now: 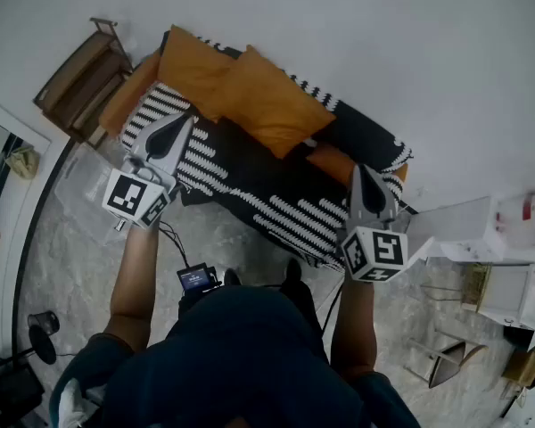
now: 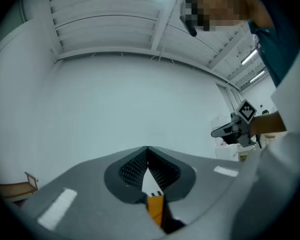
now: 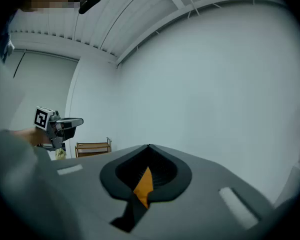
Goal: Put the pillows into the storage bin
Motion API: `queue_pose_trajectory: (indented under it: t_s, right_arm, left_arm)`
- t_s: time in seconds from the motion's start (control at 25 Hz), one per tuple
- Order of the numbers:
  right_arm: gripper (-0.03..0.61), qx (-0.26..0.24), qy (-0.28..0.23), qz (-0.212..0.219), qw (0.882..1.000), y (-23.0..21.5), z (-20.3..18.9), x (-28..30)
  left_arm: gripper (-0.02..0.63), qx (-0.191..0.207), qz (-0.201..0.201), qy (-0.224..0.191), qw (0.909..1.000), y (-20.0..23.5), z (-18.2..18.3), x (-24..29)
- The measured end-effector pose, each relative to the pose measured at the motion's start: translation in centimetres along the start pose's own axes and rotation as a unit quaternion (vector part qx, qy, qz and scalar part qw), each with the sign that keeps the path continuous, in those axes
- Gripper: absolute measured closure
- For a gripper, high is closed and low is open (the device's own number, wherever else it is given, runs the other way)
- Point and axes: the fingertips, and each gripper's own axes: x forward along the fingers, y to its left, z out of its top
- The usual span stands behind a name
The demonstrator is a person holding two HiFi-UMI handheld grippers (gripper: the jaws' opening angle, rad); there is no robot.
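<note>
- Here, a person holds the left gripper (image 1: 184, 120) and the right gripper (image 1: 360, 171) out over a sofa (image 1: 281, 210) that has a black and white cover.
- The left jaws are closed tight and hold nothing.
- The right jaws are closed too, and they hold nothing.
- One orange pillow (image 1: 192, 65) lies at the back of the sofa, and a second orange pillow (image 1: 276, 105) lies partly on top of it.
- Both pillows are apart from the grippers.
- A wooden rack (image 1: 78, 80) stands by the sofa's left end.
</note>
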Motion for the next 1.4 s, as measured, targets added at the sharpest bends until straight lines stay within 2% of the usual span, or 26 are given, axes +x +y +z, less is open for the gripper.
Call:
queue_pose_trajectory:
  t_s: [0.56, 0.8, 1.12, 1.4]
  right_arm:
    - [0.575, 0.007, -0.006, -0.009, 1.0, 3.3, 0.0, 1.2]
    - [0.575, 0.03, -0.003, 0.013, 0.999, 4.1, -1.0, 3.0]
    - [0.572, 0.066, 0.028, 0.021, 0.997, 1.4, -5.1, 9.2]
    - [0.527, 0.11, 0.056, 0.027, 0.992, -2.8, -9.1, 18.2]
  left_arm:
    - [0.614, -0.006, -0.008, -0.007, 0.9999, 3.0, -0.9, -1.8]
    - [0.614, -0.002, -0.006, -0.009, 0.9999, 4.4, -1.7, -1.0]
    - [0.614, -0.004, 0.004, 0.021, 0.9998, 7.3, -5.8, 3.1]
    - [0.614, -0.01, 0.015, 0.071, 0.9973, 11.6, -11.0, 9.8]
